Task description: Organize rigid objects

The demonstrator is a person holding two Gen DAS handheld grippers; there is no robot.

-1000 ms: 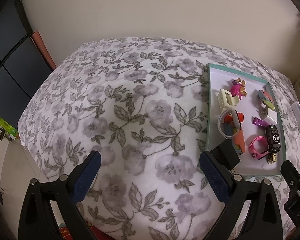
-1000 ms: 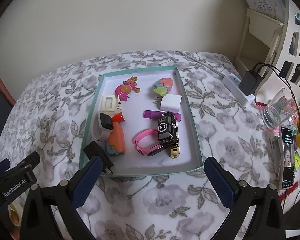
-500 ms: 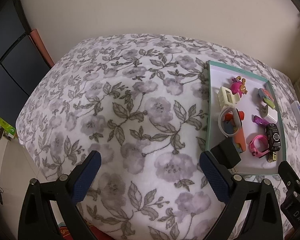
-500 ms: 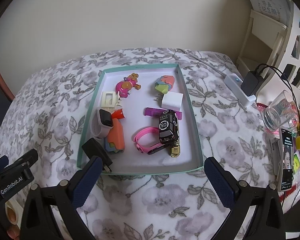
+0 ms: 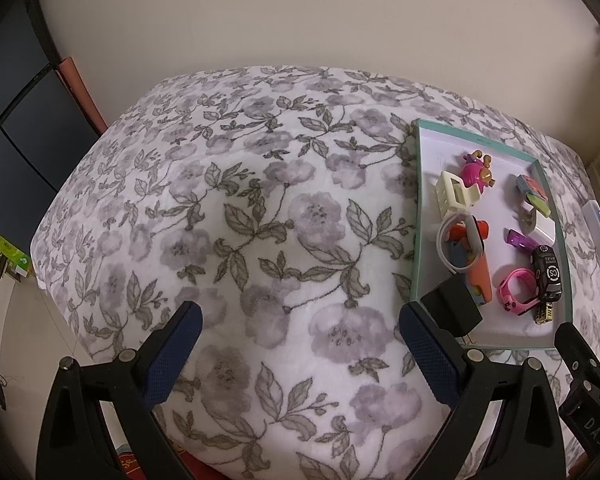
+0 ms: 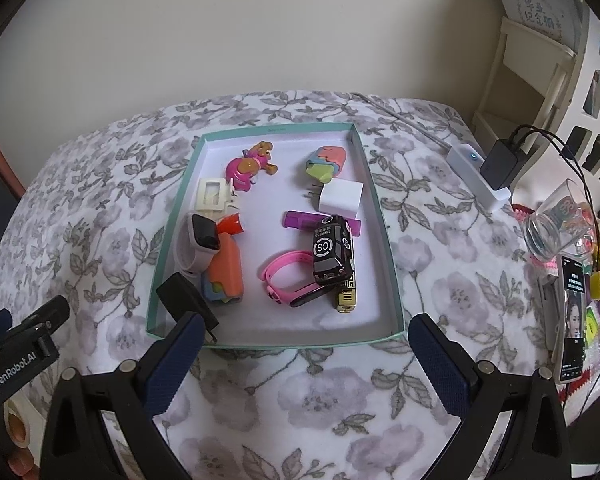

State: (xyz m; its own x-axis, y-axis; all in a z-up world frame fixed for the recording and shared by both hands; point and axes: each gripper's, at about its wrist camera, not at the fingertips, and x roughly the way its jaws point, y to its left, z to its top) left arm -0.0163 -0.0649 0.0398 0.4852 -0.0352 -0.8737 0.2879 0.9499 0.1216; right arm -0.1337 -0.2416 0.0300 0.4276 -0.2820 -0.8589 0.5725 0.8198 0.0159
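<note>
Left gripper: seen at the bottom of the left wrist view, jaws spread wide, nothing held, above bare floral blanket.

Right gripper: seen at the bottom of the right wrist view, jaws spread wide, nothing held, just short of the near rim of the tray.

Tray: shallow, teal-rimmed, white inside, laid on the blanket; centre of the right wrist view, right edge of the left wrist view.

Contents, as placed in the right wrist view:
- Pink toy figure, upper left of the tray.
- Pastel multicoloured piece, upper right.
- White charger plug, just below the pastel piece.
- Cream plastic frame, left side, beside the pink toy.
- White-strapped smartwatch, left side, lying against an orange and multicoloured piece.
- Purple tube, centre right, one end hidden under a black toy car.
- Pink wristband, touching the car's lower left.
- Gold item, partly under the car.
- Black adapter, leaning over the tray's lower left corner.

Outside the tray, right edge of the right wrist view: white power strip with a black plug, a glass, a phone.
</note>
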